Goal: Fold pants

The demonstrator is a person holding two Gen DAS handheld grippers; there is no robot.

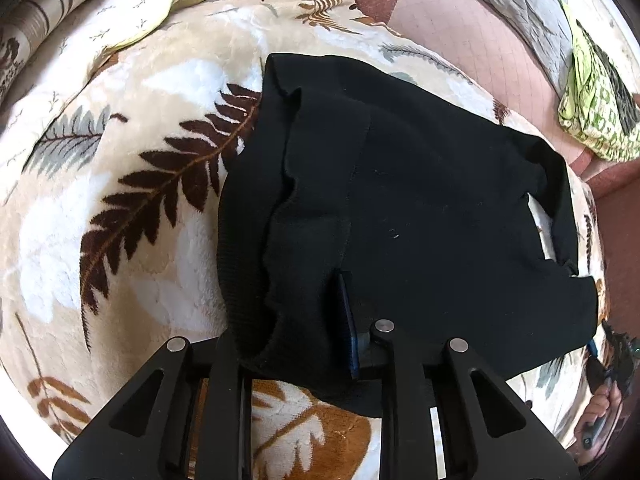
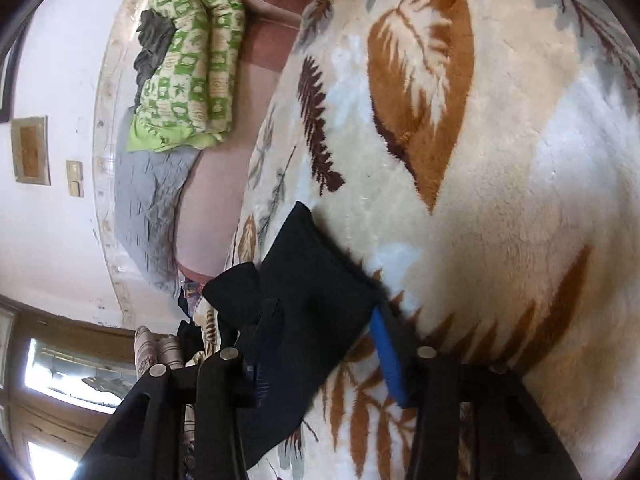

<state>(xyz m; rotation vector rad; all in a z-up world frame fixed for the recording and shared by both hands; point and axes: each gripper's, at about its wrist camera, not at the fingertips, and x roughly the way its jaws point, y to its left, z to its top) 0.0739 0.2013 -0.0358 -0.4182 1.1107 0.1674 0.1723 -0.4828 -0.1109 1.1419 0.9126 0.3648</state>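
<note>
Left gripper (image 1: 308, 320) tilted steeply down over black pants (image 1: 420, 200), jaws narrow, pinching bunched fold of cloth at lower centre of frame. Pants lie centre frame on leaf-print blanket (image 1: 132, 208).

Right gripper (image 2: 320, 344) rolled sideways, pointing shallowly down; blue pad (image 2: 390, 360) clear of cloth, pants corner (image 2: 316, 300) between jaws, not visibly pressed. Green quilt (image 2: 192, 60) upper left.

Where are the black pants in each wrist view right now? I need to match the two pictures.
Left wrist view: black pants fill the centre, running down to the fingers at the bottom.
Right wrist view: only a corner of them shows, lower centre-left.
Shared landmark: green patterned quilt, right edge in the left view, upper left in the right.
</note>
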